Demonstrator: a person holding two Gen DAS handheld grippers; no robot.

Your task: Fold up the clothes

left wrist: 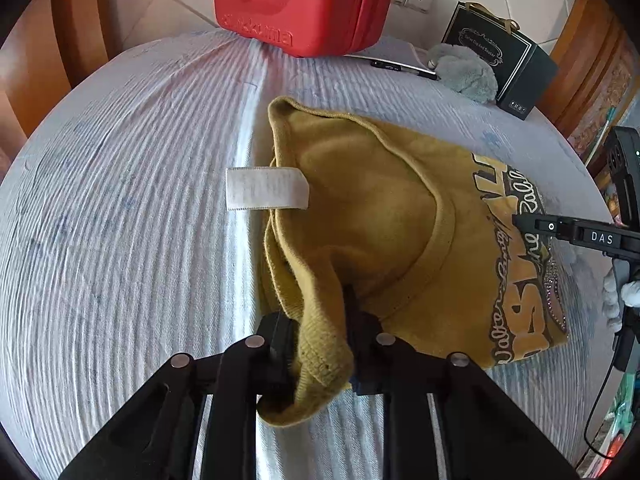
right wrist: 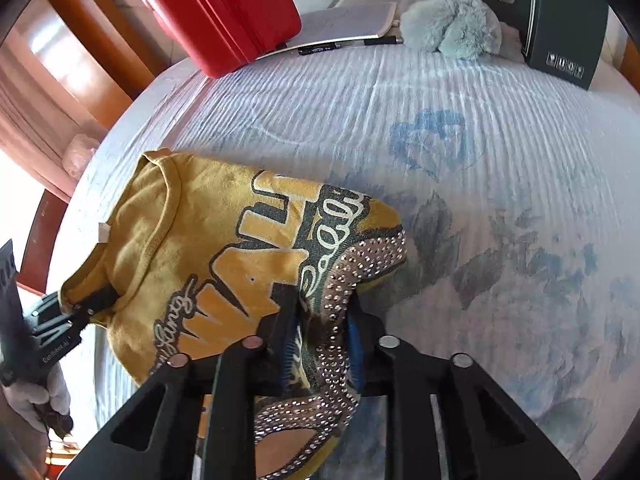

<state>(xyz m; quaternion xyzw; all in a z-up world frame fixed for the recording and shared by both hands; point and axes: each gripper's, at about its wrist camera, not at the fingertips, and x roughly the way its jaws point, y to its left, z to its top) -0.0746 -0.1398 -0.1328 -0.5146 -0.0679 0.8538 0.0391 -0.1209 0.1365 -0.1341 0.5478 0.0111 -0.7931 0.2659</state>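
From the left wrist, the left claw [left wrist: 316,344] is clamped on a bunched edge of the mustard shirt [left wrist: 372,208], which lies on the striped bed cover [left wrist: 120,200]. From the right wrist, the right claw [right wrist: 320,344] pinches the shirt's studded fold [right wrist: 340,320].

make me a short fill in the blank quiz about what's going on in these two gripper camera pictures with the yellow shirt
1. Both hand-held grippers are shut on the mustard-yellow ____.
2. The left hand-held gripper pinches the shirt's ribbed ____.
3. The right hand-held gripper pinches fabric covered in shiny ____.
4. The hard case at the bed's far edge is ____.

Missing words: shirt; collar; studs; red
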